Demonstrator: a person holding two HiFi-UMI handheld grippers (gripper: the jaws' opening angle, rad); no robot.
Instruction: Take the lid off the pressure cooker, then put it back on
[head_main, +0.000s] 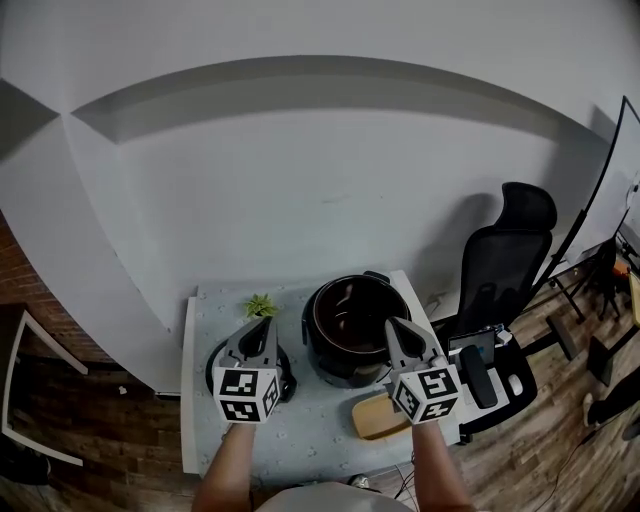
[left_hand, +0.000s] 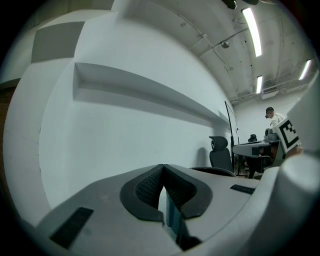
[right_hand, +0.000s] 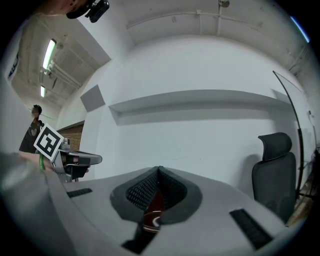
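Cooker (head_main: 350, 322) sat frame-centre on table (head_main: 205, 445). Lid (head_main: 212, 376) lay to its left, plant (head_main: 261, 305) behind lid. Board (head_main: 374, 420) lower right of cooker. Chair (head_main: 505, 268) right of table.

The left hand-held gripper (head_main: 268, 322) and right hand-held gripper (head_main: 392, 322) are grey, with black-and-white marker cubes. The cooker (head_main: 350, 315) is black, dark brown inside. Counter (head_main: 310, 432) pale, speckled; plant (head_main: 261, 305) green; board (head_main: 375, 420) tan; chair (head_main: 510, 250) black.

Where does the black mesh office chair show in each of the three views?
Head view: the black mesh office chair stands right of centre.
Left gripper view: small, right of centre.
Right gripper view: large, at the right edge.
Shared landmark: the long recessed wall ledge.
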